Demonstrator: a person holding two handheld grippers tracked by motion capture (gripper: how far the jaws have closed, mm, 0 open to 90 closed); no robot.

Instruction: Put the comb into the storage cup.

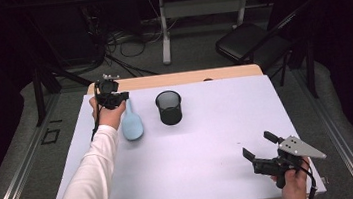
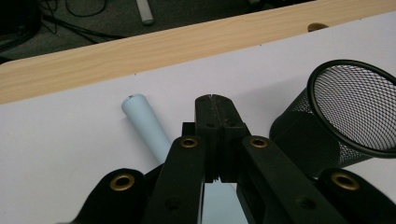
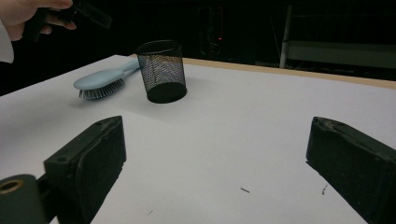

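Observation:
A light blue hairbrush (image 1: 132,125) lies bristles down on the white sheet, left of an upright black mesh cup (image 1: 169,107). My left gripper (image 1: 109,93) hovers over the brush's handle end near the far left of the table. In the left gripper view its jaws (image 2: 215,99) are pressed together with nothing between them. The handle (image 2: 144,122) runs past their left side and under the gripper, and the cup (image 2: 345,116) stands to the right. My right gripper (image 1: 258,144) is at the near right, open wide over bare sheet (image 3: 219,154). Its view takes in the brush (image 3: 100,84) and the cup (image 3: 161,70) farther off.
The white sheet (image 1: 209,141) covers most of the table, and a wooden strip (image 1: 177,78) shows along the far edge. Behind the table stand a black chair (image 1: 253,40), a table leg and cables on the floor.

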